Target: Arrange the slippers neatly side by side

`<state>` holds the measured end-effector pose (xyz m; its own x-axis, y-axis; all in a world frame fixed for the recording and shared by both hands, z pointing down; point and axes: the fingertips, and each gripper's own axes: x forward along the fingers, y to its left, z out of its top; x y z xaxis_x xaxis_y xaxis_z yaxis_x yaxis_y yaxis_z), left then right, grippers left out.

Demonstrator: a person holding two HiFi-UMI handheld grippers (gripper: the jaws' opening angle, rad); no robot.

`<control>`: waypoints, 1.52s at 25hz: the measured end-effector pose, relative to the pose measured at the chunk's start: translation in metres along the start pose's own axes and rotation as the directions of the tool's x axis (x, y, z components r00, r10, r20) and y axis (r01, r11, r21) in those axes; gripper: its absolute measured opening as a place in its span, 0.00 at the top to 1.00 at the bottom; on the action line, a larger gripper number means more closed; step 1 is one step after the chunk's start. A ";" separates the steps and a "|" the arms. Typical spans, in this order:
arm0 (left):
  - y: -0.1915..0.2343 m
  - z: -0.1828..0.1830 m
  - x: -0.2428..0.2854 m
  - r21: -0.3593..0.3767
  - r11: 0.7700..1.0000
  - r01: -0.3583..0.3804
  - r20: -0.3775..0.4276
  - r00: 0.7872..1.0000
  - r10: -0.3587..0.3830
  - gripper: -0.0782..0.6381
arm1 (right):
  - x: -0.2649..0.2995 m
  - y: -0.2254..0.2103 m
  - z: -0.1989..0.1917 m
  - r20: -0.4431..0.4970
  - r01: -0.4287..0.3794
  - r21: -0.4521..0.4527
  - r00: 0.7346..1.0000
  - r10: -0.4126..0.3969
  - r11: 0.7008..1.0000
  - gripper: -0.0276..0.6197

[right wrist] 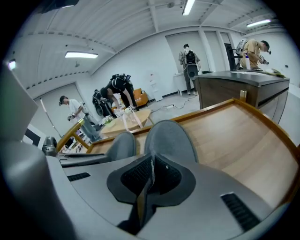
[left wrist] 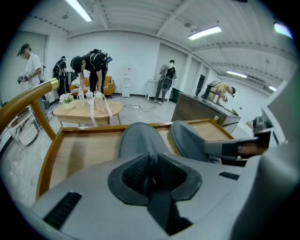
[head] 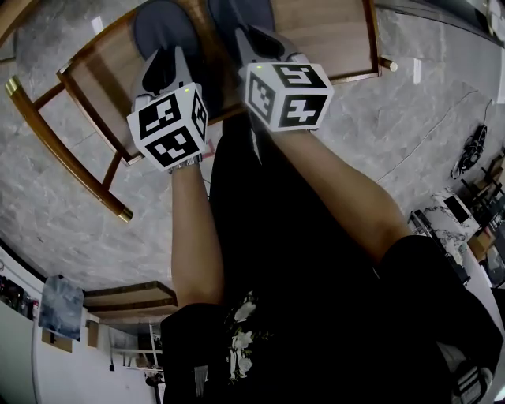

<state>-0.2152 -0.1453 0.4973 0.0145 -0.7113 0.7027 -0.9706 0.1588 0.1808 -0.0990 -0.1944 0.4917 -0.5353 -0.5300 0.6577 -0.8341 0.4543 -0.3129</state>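
Note:
Two grey slippers lie side by side on a wooden tray (head: pixel 339 39) with a raised rim. In the head view the left slipper (head: pixel 162 28) and the right slipper (head: pixel 241 16) point away from me. My left gripper (head: pixel 166 69) is shut on the near edge of the left slipper (left wrist: pixel 138 138), whose thin rim sits between the pads (left wrist: pixel 136 174). My right gripper (head: pixel 264 49) is shut on the near rim of the right slipper (right wrist: pixel 168 138). Each gripper view also shows the other slipper (left wrist: pixel 187 140) (right wrist: pixel 123 146) close beside.
The tray stands on a wooden frame with brass-tipped legs (head: pixel 47 134) over a marbled floor (head: pixel 63 213). A black cable (head: pixel 473 150) lies at the right. Farther off are a round table (left wrist: pixel 86 110), a dark counter (right wrist: pixel 239 89) and several people.

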 end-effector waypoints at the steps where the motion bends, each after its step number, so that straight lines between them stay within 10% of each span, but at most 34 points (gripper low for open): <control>1: 0.001 -0.003 0.001 -0.001 1.000 -0.005 -0.003 1.000 0.005 0.82 | 0.003 0.002 -0.002 -0.008 -0.007 0.000 1.000 0.007 1.000 0.93; 31: 0.021 -0.016 0.003 -0.166 0.986 0.014 0.011 1.000 -0.012 0.85 | 0.027 0.052 -0.030 -0.168 -0.264 -0.119 0.955 0.243 0.957 0.93; 38: 0.008 -0.009 -0.001 -0.152 0.986 0.068 0.032 0.997 -0.064 0.68 | 0.020 0.067 -0.030 -0.147 -0.334 -0.167 0.939 0.312 0.928 0.73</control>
<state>-0.2207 -0.1367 0.5041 0.0690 -0.7416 0.6672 -0.9195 0.2122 0.3309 -0.1618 -0.1531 0.5041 -0.7430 -0.2505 0.6207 -0.5726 0.7181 -0.3956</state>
